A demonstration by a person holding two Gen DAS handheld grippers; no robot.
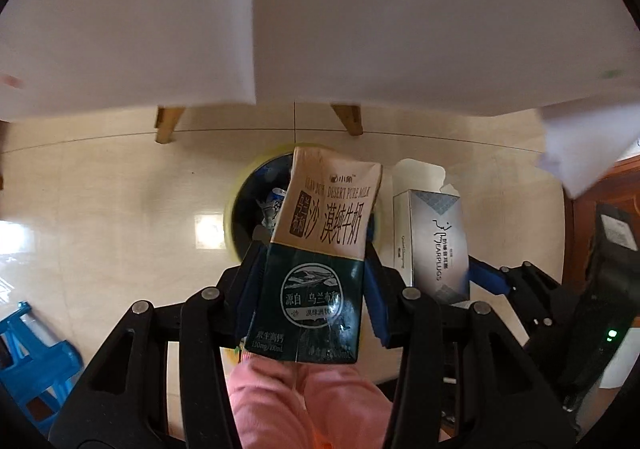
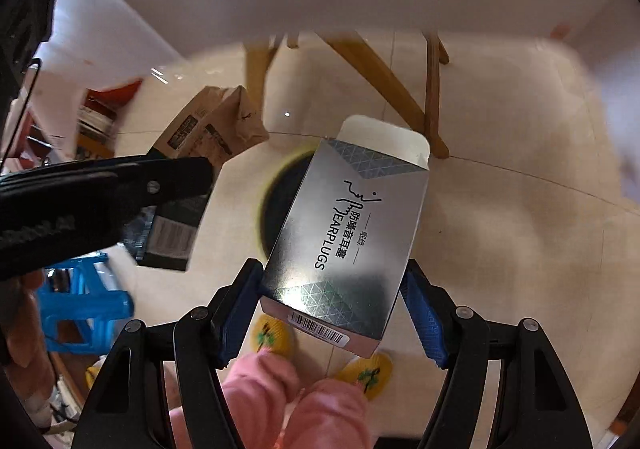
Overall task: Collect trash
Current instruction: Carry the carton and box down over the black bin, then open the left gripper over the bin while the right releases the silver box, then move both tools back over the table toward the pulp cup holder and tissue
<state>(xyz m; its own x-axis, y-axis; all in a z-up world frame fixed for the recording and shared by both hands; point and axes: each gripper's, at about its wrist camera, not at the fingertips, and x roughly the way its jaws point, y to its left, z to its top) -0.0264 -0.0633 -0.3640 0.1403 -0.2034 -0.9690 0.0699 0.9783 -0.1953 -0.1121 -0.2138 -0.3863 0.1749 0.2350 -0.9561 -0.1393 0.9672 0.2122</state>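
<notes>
- Left wrist view: my left gripper (image 1: 316,281) pinches the milk carton (image 1: 320,249) by its dark lower half, blue pads on either side, directly above the trash bin (image 1: 240,217).
- My right gripper (image 2: 332,301) clamps the silver earplug box (image 2: 344,233) across its lower end, flap open on top, also above the bin (just beside the carton).
- Bin sits on the tiled floor (image 1: 120,189), near the wooden table legs (image 2: 376,73), with litter already inside.
- Judgement: hold each item centred over the bin's dark opening, lower slightly, then spread one pair of jaws at a time so nothing glances off the yellow rim.
</notes>
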